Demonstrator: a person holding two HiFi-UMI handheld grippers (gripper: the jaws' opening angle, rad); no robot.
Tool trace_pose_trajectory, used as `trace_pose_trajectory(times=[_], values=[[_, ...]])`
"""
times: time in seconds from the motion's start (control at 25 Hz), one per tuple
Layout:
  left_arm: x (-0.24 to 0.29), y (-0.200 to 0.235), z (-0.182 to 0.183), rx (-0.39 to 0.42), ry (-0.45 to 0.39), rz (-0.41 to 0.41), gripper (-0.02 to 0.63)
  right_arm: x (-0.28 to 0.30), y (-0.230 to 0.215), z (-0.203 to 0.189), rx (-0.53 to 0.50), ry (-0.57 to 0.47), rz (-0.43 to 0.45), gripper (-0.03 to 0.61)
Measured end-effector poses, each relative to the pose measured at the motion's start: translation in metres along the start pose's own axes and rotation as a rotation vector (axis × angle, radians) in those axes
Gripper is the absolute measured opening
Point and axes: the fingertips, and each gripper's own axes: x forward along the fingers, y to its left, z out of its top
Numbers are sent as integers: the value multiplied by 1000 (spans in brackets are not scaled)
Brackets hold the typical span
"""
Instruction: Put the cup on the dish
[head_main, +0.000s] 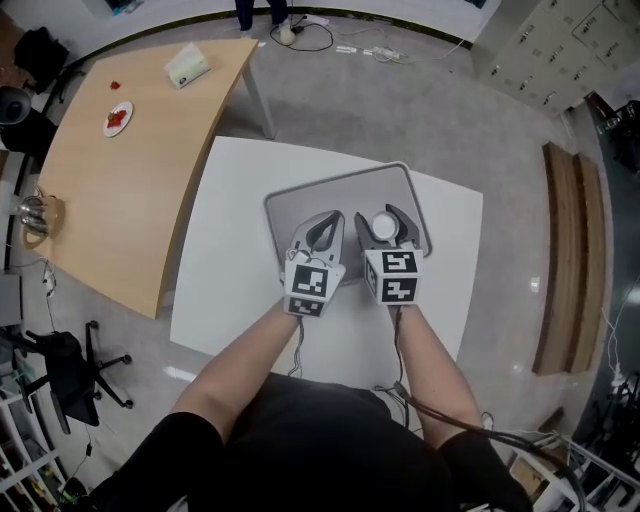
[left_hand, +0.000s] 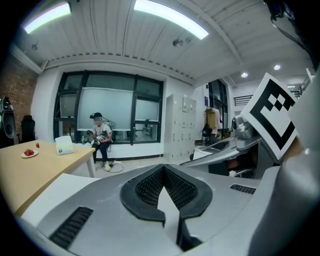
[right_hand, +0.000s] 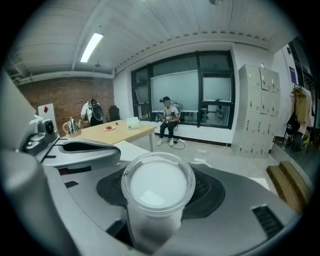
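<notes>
A clear plastic cup with a white inside (head_main: 383, 226) is held upright in my right gripper (head_main: 385, 222), which is shut on it. In the right gripper view the cup (right_hand: 157, 182) fills the gap between the dark pads (right_hand: 207, 192). The dish is a grey rectangular tray (head_main: 340, 190) on the white table (head_main: 235, 260); both grippers hover over its near half. My left gripper (head_main: 324, 225) is beside the right one, shut with nothing in it; its tips meet in the left gripper view (left_hand: 164, 172).
A wooden table (head_main: 130, 170) at the left carries a small plate with red pieces (head_main: 117, 118), a white box (head_main: 187, 65) and a kettle (head_main: 35, 212). An office chair (head_main: 70, 370) stands at the lower left and wooden planks (head_main: 572, 250) lie at the right. A person (right_hand: 168, 120) sits by the far windows.
</notes>
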Motion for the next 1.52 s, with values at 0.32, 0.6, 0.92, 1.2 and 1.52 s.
trace_pose_trajectory(times=[0.32, 0.6, 0.92, 1.2, 1.52], values=[[42, 30, -41, -31, 57, -4, 8, 83, -11, -39, 26, 91, -34, 256], [45, 42, -57, -94, 81, -10, 8, 97, -10, -54, 11, 99, -57, 256], [34, 43, -49, -85, 63, -6, 8, 88, -6, -45, 18, 88, -36, 256], [-6, 32, -1, -48, -12, 14, 8, 21, -3, 12, 31, -55, -65, 256], [-89, -19, 74, -33, -129, 38, 8, -119, 10, 73, 57, -332, -110, 149]])
